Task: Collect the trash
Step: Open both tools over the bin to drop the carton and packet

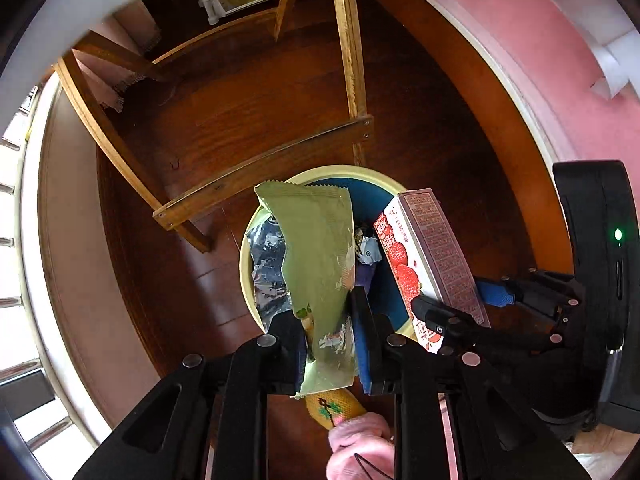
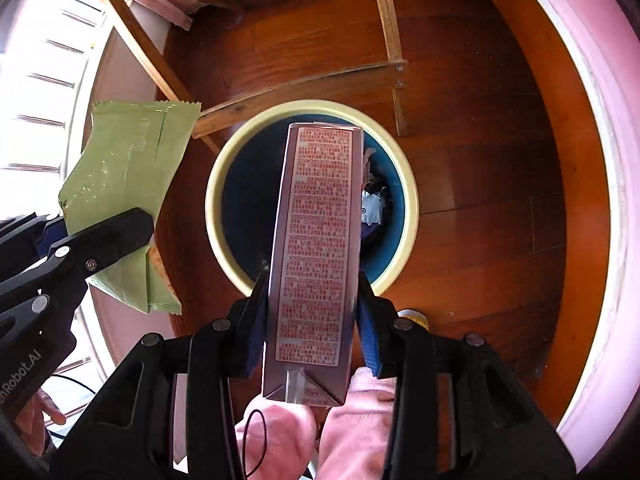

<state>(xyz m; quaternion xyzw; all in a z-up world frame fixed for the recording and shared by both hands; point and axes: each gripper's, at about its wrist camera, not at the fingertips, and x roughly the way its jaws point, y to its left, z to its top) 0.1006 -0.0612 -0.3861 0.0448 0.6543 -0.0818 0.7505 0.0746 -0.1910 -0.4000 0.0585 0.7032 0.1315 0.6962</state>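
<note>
A round bin with a pale yellow rim point(image 1: 245, 248) point(image 2: 212, 200) and a blue inside stands on the wooden floor. My left gripper point(image 1: 324, 312) points down over its near left side, shut on a green snack wrapper point(image 1: 316, 248) that hangs across the rim. In the right wrist view the wrapper point(image 2: 124, 168) and the left gripper point(image 2: 100, 232) sit left of the bin. My right gripper point(image 2: 312, 280) point(image 1: 456, 300) is shut on a strawberry milk carton point(image 2: 316, 220) point(image 1: 404, 248), held lengthwise above the bin's opening.
Silver foil point(image 1: 268, 276) and crumpled paper point(image 1: 368, 252) point(image 2: 372, 204) lie in the bin. A wooden chair frame point(image 1: 264, 168) point(image 2: 300, 84) stands just behind it. A pink wall point(image 1: 500, 40) curves round the right; white railings point(image 1: 12, 240) are left. Pink clothing point(image 2: 280, 432) shows below.
</note>
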